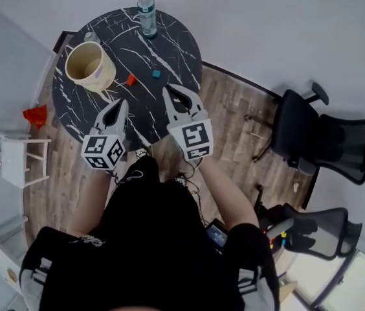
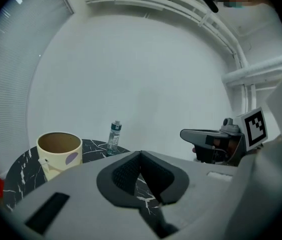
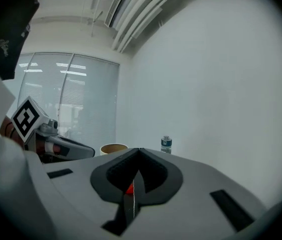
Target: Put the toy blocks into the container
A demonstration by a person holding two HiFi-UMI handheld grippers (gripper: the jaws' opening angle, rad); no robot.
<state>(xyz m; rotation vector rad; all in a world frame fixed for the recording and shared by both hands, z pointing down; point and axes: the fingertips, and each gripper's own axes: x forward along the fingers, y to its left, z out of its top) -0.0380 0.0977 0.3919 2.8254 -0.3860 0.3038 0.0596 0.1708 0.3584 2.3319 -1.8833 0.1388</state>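
Left tool (image 1: 119, 103) and right tool (image 1: 169, 91) are held clenched, empty; small orange toy block (image 1: 131, 80) is seen at cream plastic bucket's (image 1: 105, 76) four o'clock.

The table (image 1: 176, 50) has a smooth black marble-look top with white veins, the cream container (image 1: 107, 75) looks like matt plastic, the bottle (image 1: 147, 17) clear plastic, the floor (image 1: 234, 115) grained wood planks, and the left gripper (image 1: 119, 103) and right gripper (image 1: 168, 89) matt grey plastic.
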